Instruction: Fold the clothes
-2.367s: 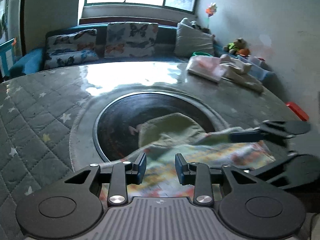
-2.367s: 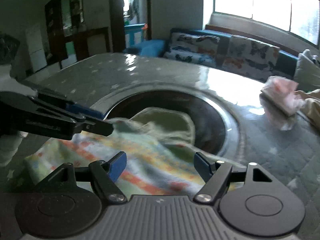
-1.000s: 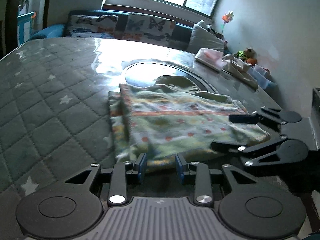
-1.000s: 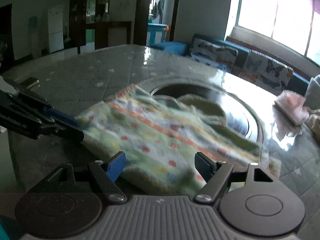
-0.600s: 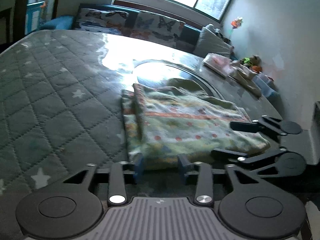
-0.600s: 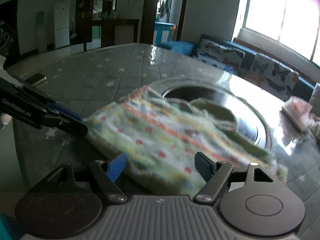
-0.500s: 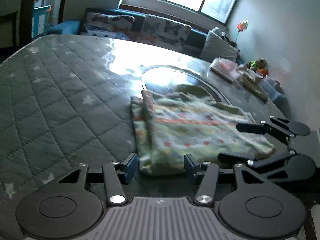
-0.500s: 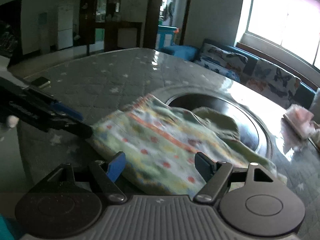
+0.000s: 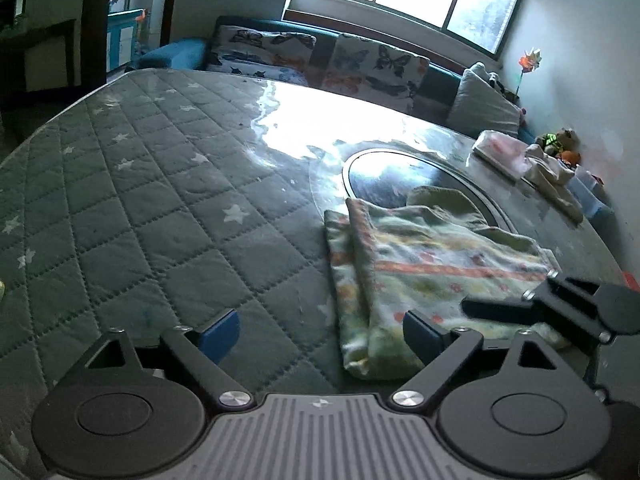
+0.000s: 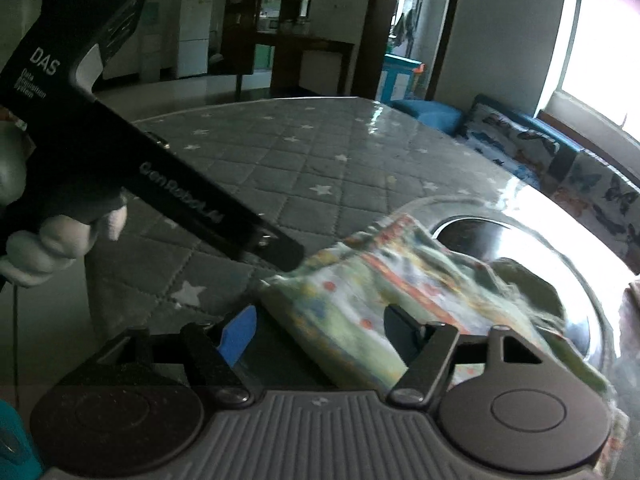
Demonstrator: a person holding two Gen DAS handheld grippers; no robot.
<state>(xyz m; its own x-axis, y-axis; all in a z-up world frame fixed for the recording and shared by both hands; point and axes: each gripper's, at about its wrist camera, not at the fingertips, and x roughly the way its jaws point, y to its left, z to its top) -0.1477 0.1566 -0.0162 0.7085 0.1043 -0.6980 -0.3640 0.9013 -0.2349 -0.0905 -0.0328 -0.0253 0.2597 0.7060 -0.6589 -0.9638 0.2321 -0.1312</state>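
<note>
A green patterned cloth point(image 9: 432, 268) with orange stripes lies folded on the star-quilted table cover point(image 9: 160, 208), its far end over the round dark inset point(image 9: 392, 172). My left gripper point(image 9: 320, 332) is opening wide at the cloth's near left corner, and its pads touch nothing. In the right wrist view the cloth point(image 10: 360, 304) has its near edge between the fingers of my right gripper point(image 10: 320, 336). Those jaws are closing but the pads stand clear of the fabric. A gloved hand point(image 10: 52, 240) holds the left gripper point(image 10: 256, 240) just left of the cloth.
A pink folded piece point(image 9: 500, 148) and a beige heap point(image 9: 552, 172) lie at the table's far right. A sofa with butterfly cushions point(image 9: 320, 56) runs behind the table under the window. The table's near edge drops off on the left of the right wrist view.
The cloth came down from over the round inset and now lies flat. My left jaws opened and let it go. My right gripper swung left along the near edge, its jaws narrowing.
</note>
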